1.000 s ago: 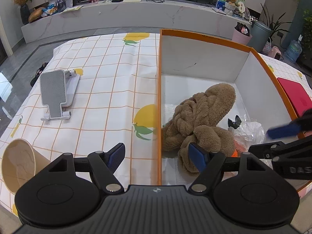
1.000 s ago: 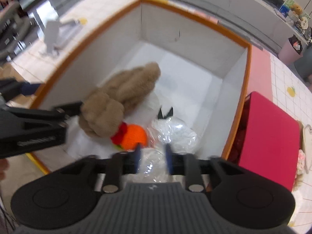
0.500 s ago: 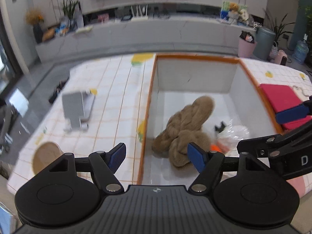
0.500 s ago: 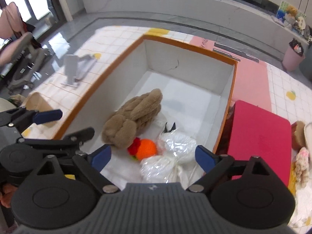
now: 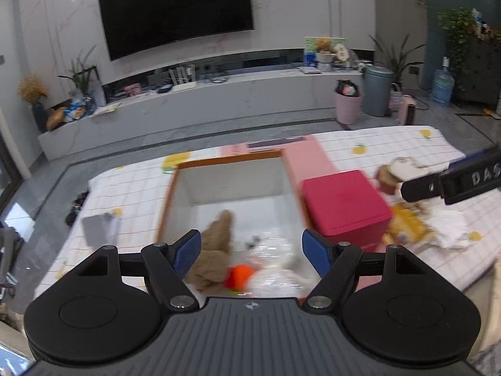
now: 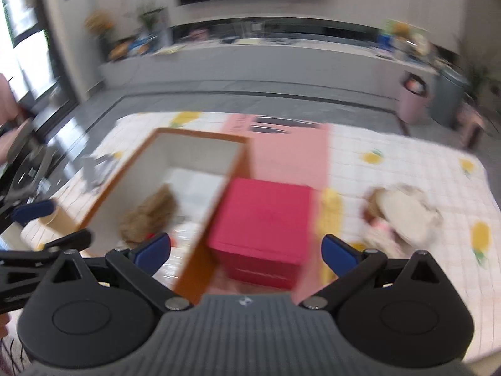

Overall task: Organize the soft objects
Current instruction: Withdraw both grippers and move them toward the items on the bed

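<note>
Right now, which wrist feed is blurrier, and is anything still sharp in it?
Right wrist view: heavy motion smear over the red box, orange-rimmed bin and back wall; only the right tongs stay crisp. Left wrist view: milder blur on the brown plush and red box; TV fairly clear, fisheye bowing at the edges.

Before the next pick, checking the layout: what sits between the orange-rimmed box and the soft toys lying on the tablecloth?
A red box stands between the orange-rimmed box and the soft toys, clearest in the right wrist view.
</note>
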The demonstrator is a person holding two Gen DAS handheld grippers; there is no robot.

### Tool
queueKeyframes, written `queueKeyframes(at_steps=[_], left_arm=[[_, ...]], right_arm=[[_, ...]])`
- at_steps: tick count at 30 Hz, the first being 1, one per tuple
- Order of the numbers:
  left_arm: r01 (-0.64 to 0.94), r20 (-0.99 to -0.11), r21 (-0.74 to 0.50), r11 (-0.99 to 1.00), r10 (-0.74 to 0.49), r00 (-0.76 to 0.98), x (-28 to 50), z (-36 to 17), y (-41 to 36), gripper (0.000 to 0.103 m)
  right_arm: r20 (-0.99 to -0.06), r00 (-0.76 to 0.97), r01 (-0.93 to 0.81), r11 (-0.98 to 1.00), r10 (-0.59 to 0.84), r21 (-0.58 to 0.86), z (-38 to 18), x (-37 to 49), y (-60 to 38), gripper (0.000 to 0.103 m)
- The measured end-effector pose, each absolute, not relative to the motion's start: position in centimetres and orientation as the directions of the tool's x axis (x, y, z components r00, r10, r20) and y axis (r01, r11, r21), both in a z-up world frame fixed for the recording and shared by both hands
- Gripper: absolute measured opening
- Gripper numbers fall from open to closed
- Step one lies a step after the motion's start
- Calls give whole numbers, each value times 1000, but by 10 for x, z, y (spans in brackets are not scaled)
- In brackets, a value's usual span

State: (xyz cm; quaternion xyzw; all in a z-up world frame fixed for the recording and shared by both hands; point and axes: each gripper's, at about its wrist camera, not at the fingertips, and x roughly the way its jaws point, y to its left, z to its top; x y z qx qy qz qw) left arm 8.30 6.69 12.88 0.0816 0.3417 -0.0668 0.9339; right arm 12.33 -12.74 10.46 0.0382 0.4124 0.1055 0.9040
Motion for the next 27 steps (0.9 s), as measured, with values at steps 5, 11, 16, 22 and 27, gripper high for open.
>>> queueKeyframes(at_steps=[5, 11, 16, 22, 27], left_arm=[[237, -689, 87, 968, -113, 715, 88, 115, 20, 86], [323, -739, 182, 929, -87, 668, 93, 77, -52, 86], [364, -778, 175, 915, -98, 621, 112, 44, -106, 86], [393, -789, 33, 919, -218, 575, 136, 31, -151, 87], [371, -823, 65, 926, -160, 544, 163, 10, -178, 87]], right_arm=[[-753, 641, -36, 985, 151, 167, 67, 108, -187, 100], [-796, 591, 76, 973, 132, 218, 7, 120, -246, 100], [-824, 556, 213, 940, 107, 267, -36, 133, -292, 100], [-839, 544, 234, 958, 13, 166, -53, 156, -328, 100], [-836, 541, -63, 996, 86, 61, -64, 167, -306, 100]])
